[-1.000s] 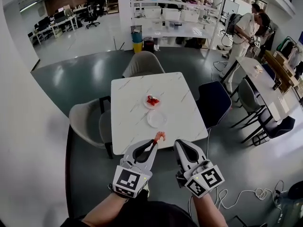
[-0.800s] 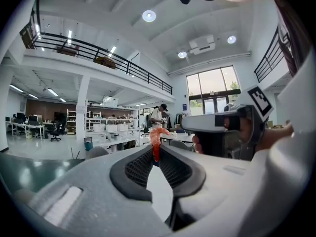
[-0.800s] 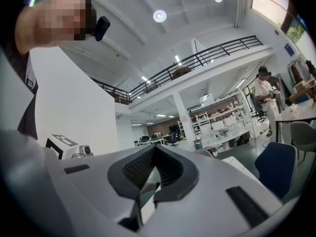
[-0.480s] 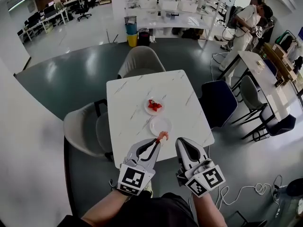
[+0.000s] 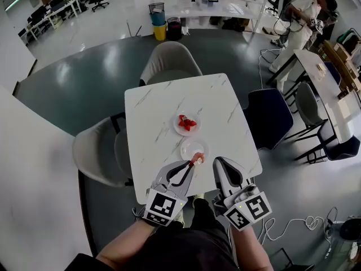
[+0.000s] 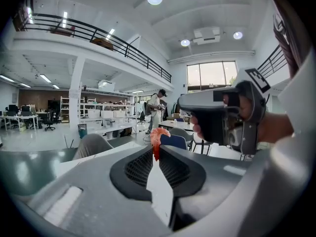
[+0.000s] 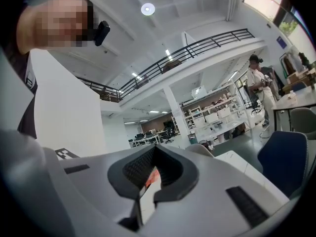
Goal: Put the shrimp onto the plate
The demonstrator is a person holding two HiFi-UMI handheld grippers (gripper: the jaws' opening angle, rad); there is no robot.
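An orange shrimp is pinched at the tips of my left gripper, which is shut on it. It hangs over the near rim of an empty white plate on the white marble table. A second plate just beyond holds several red shrimps. In the left gripper view the shrimp sticks up from the left gripper. My right gripper hovers beside the left one at the table's near edge, shut and holding nothing; its view shows the right gripper with jaws together.
A grey chair stands at the table's left, another grey chair at its far side, and a dark blue chair at its right. A person stands far back right by other tables. Cables lie on the floor.
Both grippers have moved forward over the table's near edge. The shrimp in the left gripper went from short of the table to over the near plate's rim.
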